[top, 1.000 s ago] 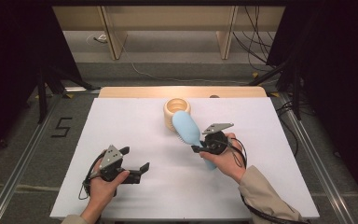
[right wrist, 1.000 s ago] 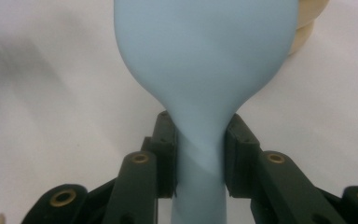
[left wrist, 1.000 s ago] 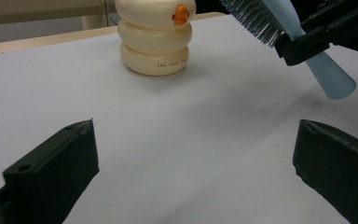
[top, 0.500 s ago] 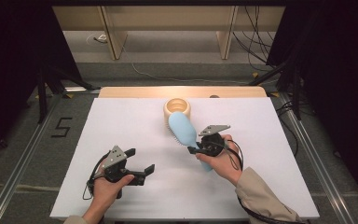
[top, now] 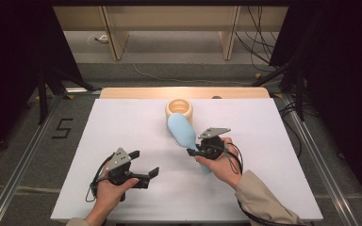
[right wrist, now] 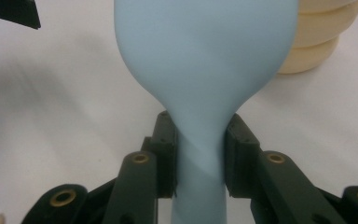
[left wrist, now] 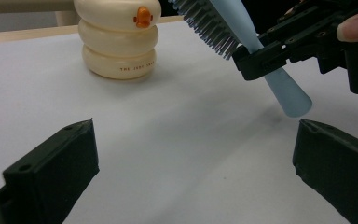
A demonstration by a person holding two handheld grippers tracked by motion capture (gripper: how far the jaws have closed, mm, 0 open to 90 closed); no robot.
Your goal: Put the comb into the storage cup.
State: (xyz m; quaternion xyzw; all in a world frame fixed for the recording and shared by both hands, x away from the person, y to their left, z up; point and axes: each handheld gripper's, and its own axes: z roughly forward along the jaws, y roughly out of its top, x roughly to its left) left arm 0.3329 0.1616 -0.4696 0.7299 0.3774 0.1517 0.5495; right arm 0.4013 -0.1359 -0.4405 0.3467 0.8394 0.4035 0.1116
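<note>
A light blue hairbrush hangs above the white table, its head toward a cream ringed holder that stands at the back centre. My right gripper is shut on the brush's handle. In the right gripper view both pads press the narrow neck of the hairbrush, with the holder behind it. My left gripper is open near the front left, nothing between its jaws. From the left gripper view I see the holder, the bristled brush and the right gripper on it.
The white table sheet ends at a wooden strip at the back. Metal rails run along both sides of the table. Cables lie on the floor behind, and a "5" mark is on the floor at left.
The brush's head has swung a little to the left in the right gripper's hold. The left gripper has edged slightly to the right.
</note>
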